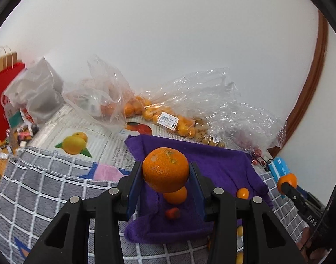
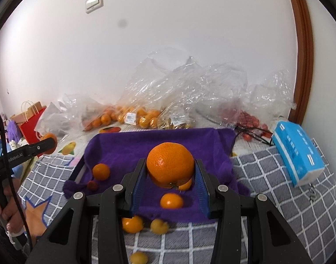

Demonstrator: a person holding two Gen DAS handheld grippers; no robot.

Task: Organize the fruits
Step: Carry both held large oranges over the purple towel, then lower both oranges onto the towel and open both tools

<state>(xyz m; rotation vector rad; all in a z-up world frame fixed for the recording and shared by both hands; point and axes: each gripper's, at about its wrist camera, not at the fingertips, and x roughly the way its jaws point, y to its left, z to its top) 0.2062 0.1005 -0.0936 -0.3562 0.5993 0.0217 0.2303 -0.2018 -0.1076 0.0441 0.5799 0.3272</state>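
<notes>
The left gripper has its fingers clamped on a large orange, held above a purple towel; the right gripper likewise has its fingers clamped on a second large orange above the same towel. On the towel lie three small tangerines and a small red fruit. Off its near edge, on the grey checked blanket, sit more small yellow-orange fruits, blurred. Behind the towel, clear plastic bags of tangerines, brownish fruit and red fruit crowd along the white wall. A blue tissue pack lies to the right, and a red paper bag stands far left.
</notes>
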